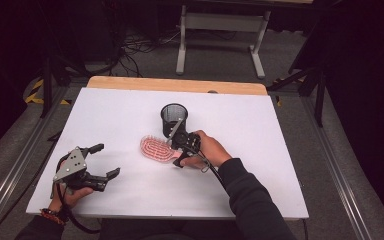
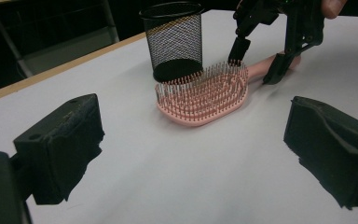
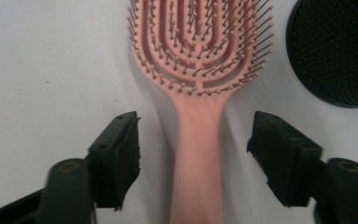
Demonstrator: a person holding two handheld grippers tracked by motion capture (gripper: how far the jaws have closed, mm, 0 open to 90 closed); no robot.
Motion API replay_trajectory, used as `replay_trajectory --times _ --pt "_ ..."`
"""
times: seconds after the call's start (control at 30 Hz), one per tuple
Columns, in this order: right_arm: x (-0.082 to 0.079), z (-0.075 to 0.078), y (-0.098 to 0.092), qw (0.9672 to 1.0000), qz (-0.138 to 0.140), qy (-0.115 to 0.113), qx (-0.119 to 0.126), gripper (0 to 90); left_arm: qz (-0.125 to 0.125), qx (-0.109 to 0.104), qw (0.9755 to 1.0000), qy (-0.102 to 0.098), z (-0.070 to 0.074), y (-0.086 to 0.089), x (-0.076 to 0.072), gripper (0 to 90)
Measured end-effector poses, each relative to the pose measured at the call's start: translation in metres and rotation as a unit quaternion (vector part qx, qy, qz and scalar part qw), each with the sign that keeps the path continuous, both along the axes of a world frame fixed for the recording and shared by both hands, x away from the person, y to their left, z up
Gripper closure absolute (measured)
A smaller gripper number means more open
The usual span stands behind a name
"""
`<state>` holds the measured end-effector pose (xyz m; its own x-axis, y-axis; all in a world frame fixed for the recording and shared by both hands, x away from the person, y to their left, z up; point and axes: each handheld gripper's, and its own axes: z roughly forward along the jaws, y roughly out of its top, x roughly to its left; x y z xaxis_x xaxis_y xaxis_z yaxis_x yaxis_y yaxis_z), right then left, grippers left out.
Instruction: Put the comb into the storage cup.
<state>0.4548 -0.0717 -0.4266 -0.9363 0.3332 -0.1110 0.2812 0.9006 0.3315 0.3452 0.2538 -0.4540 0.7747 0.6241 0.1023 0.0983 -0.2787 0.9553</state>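
Left gripper [image 1: 102,161] rests near the table's [image 1: 260,190] front left edge, jaws apart on nothing, bare white surface around it. Right gripper [image 3: 193,161] straddles the pink hairbrush's [image 3: 198,84] handle mid-table, pads clear of it on both sides. Black mesh cup [image 1: 174,119] stands just beside the brush head.

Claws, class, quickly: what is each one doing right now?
Left claw: open, holding nothing, resting apart from the brush.
Right claw: open, its jaws either side of the brush handle, pads not touching it.
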Motion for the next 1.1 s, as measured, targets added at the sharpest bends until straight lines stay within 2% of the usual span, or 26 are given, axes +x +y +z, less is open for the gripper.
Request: replay_trajectory --times 0.13,0.2,0.23,0.4,0.43,0.6,0.73,0.83,0.93,0.97,1.0,1.03,1.1 --pt "0.006 -0.004 0.003 0.9997 -0.003 0.017 -0.016 50.3 -0.001 -0.001 1.0 0.001 0.0 0.0 0.0 5.6" --pt "0.009 -0.005 0.005 0.9995 0.003 0.025 -0.019 52.1 -0.002 -0.001 1.0 0.002 0.0 0.0 0.0 5.6" --pt "0.01 -0.005 0.006 0.9994 0.006 0.029 -0.019 55.8 -0.005 -0.004 1.0 0.001 0.0 0.0 0.0 5.6" --pt "0.013 -0.005 0.009 0.9988 0.016 0.04 -0.023 58.0 -0.009 -0.012 0.9999 0.005 -0.001 0.0 0.0 5.9" --pt "0.014 -0.004 0.01 0.9983 0.018 0.046 -0.03 62.6 -0.008 -0.01 0.9999 0.006 -0.001 0.0 0.0 5.9" --pt "0.015 -0.003 0.013 0.9978 0.03 0.043 -0.04 67.9 -0.009 -0.009 0.9999 0.008 -0.001 0.0 0.001 5.9" --pt "0.012 -0.004 0.012 0.9984 0.027 0.037 -0.034 69.7 -0.005 -0.011 0.9999 0.008 -0.001 0.0 0.001 5.9" --pt "0.008 -0.005 0.004 0.9996 0.017 0.02 0.002 69.9 -0.006 -0.014 0.9998 0.009 -0.002 0.0 0.002 6.0" --pt "0.006 -0.005 -0.003 0.9994 -0.005 0.006 0.033 69.8 -0.004 -0.016 0.9998 0.01 -0.002 0.001 0.002 6.0" --pt "0.006 -0.005 -0.003 0.9994 -0.005 0.006 0.033 69.8 -0.004 -0.016 0.9998 0.01 -0.002 0.001 0.002 6.0" --pt "0.005 -0.005 -0.005 0.999 -0.01 0.002 0.044 69.8 -0.003 -0.016 0.9998 0.011 -0.002 0.001 0.002 6.0" --pt "0.003 -0.002 -0.011 0.9966 -0.018 -0.011 0.079 69.9 -0.003 -0.016 0.9998 0.011 -0.002 0.001 0.002 6.0" --pt "0.001 0.001 -0.015 0.9941 -0.024 -0.017 0.105 69.9 -0.003 -0.016 0.9998 0.011 -0.002 0.001 0.002 6.0"
